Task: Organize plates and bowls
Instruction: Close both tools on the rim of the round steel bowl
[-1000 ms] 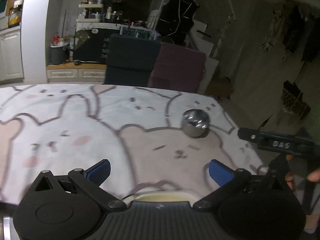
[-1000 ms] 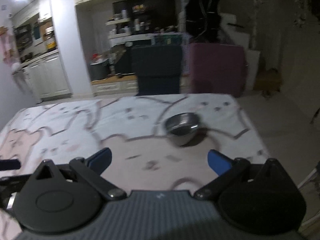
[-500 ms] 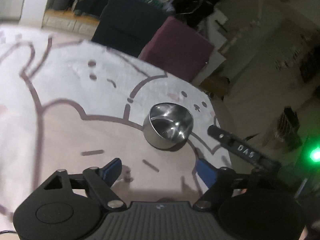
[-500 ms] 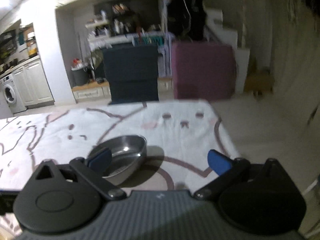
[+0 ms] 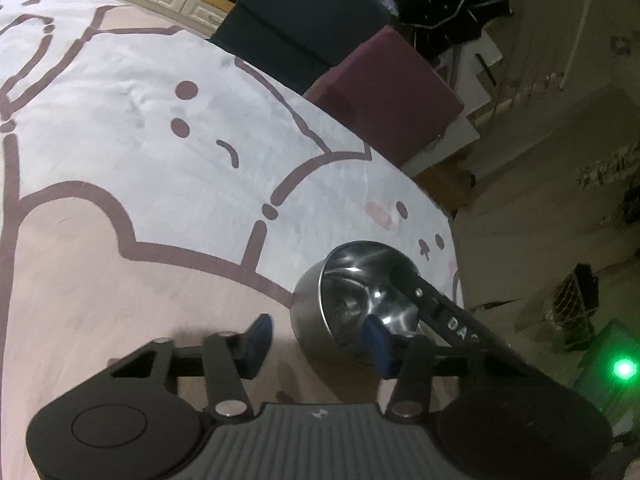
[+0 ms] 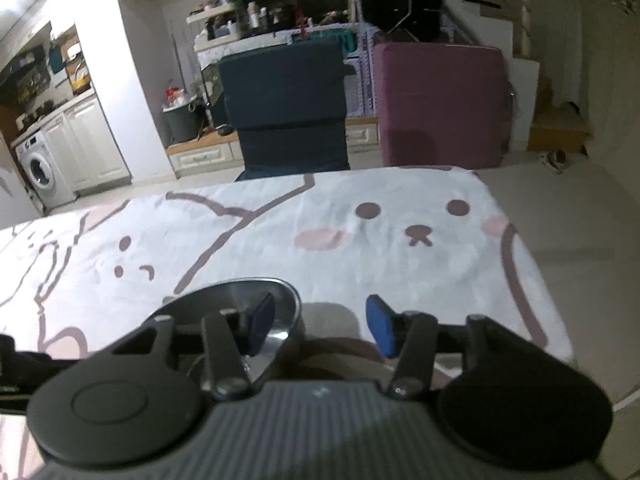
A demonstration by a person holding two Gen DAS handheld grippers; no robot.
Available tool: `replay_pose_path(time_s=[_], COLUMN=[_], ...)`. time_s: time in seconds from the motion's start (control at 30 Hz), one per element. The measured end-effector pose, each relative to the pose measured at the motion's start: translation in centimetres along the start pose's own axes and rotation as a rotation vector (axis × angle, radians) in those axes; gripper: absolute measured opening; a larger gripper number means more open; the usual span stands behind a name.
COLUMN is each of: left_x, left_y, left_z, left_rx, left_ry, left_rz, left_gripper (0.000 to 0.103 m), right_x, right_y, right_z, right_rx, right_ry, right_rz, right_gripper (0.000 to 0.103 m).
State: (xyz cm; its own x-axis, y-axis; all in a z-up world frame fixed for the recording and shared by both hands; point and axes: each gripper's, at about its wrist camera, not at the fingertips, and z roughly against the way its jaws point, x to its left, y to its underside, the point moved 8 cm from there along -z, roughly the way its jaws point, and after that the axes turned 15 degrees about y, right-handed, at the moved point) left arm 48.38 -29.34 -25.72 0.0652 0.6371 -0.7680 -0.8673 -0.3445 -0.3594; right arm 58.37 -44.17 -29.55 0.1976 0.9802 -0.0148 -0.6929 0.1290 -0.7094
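Cartoon-print cloth covers the counter (image 6: 400, 216). We note the steel bowl (image 5: 352, 296), well ahead a second ago, now sits at both grippers. Right gripper (image 6: 318, 322) fingers spread, straddling its rim; left gripper (image 5: 320, 340) fingers spread, bowl just beyond them. Grasp looks imminent. Beyond: navy chair (image 6: 286, 108), maroon chair (image 6: 440, 100).

Wide open room spreads left and ahead over the cartoon-bear-printed tabletop (image 5: 160, 152). The one obstacle on it is the round stainless-steel bowl (image 5: 352, 300) near the right edge. The right claw (image 6: 318, 322) straddles its wall, crowding the left claw (image 5: 320, 342) just beside it.
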Motion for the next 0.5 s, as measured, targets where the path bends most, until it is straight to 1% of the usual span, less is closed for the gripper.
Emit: replay_pose_path(time_s=[0.03, 0.07, 0.1, 0.13, 0.17, 0.27, 0.4, 0.43, 0.47, 0.5], left_x=[0.0, 0.0, 0.0, 0.0, -0.2, -0.6, -1.0, -1.2, -1.4, -1.5], left_y=[0.1, 0.1, 0.2, 0.2, 0.2, 0.3, 0.5, 0.6, 0.6, 0.7], left_z=[-0.2, -0.3, -0.5, -0.5, -0.6, -0.7, -1.0, -1.2, -1.3, -1.4], left_rx=[0.007, 0.014, 0.018, 0.022, 0.027, 0.036, 0.046, 0.049, 0.055, 0.058], left_ry=[-0.005, -0.007, -0.01, -0.008, -0.009, -0.03, -0.083, -0.092, -0.098, -0.107], left_rz=[-0.003, -0.004, -0.004, -0.006, -0.013, -0.062, -0.153, -0.169, -0.188, -0.203], left_gripper=[0.039, 0.033, 0.03, 0.029, 0.027, 0.023, 0.022, 0.02, 0.015, 0.014], right_x=[0.1, 0.4, 0.5, 0.8, 1.0, 1.6, 1.6, 1.5, 1.4, 1.3], right_y=[-0.1, -0.1, -0.2, -0.2, -0.2, 0.0, 0.3, 0.4, 0.6, 0.7], right_z=[0.0, -0.2, -0.1, -0.2, -0.4, -0.2, 0.0, 0.2, 0.4, 0.6], right_rx=[0.004, 0.011, 0.016, 0.027, 0.038, 0.057, 0.072, 0.076, 0.081, 0.085], right_ry=[-0.004, -0.01, -0.011, -0.009, -0.005, 0.021, 0.052, 0.053, 0.054, 0.057], right_rz=[0.0, 0.004, 0.008, 0.018, 0.029, 0.061, 0.088, 0.084, 0.083, 0.087], right_gripper=[0.054, 0.049, 0.038, 0.024, 0.018, 0.012, 0.012, 0.012, 0.012, 0.012])
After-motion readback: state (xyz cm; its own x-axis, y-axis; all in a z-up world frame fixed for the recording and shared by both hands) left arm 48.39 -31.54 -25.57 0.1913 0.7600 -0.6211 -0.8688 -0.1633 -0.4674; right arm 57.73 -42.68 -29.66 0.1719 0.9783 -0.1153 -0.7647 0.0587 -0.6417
